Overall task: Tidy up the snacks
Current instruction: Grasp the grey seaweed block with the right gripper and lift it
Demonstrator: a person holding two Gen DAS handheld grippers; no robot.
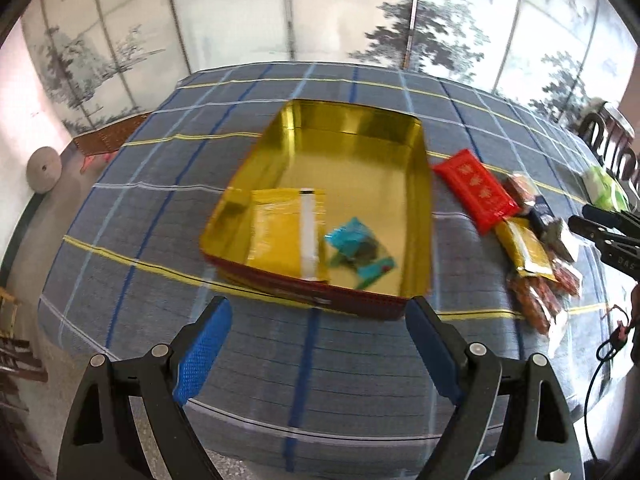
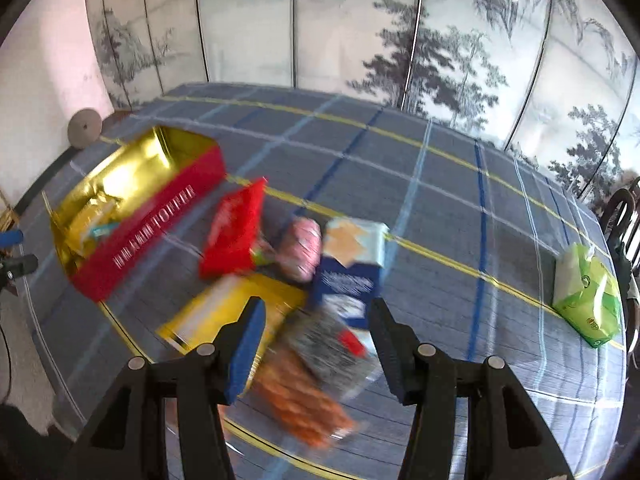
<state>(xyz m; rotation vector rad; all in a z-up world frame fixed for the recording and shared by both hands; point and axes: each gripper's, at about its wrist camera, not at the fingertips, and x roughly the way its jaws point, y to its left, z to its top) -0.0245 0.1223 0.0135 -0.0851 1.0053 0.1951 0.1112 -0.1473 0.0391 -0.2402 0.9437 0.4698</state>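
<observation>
A red tin with a gold inside [image 1: 420, 184] [image 2: 160, 212] stands open on the plaid tablecloth. In it lie a yellow packet [image 1: 280, 236] and teal packets [image 1: 356, 248]. My left gripper [image 1: 318, 316] is open and empty, just in front of the tin's near wall. To the tin's right lies a pile of snacks: a red packet [image 1: 476, 188] [image 2: 234, 228], a yellow packet [image 1: 524, 248] [image 2: 224, 312], a blue box [image 2: 352, 264], a pink packet [image 2: 302, 252], a grey packet [image 2: 332, 344] and orange sticks [image 2: 304, 404]. My right gripper [image 2: 316, 320] is open and empty above this blurred pile.
A green tissue pack [image 2: 586, 300] [image 1: 604, 190] lies at the table's right side. A dark chair [image 1: 612, 144] stands at the right edge. A folding screen with painted trees [image 2: 360, 20] stands behind the table. A cable [image 1: 600, 360] hangs at the right.
</observation>
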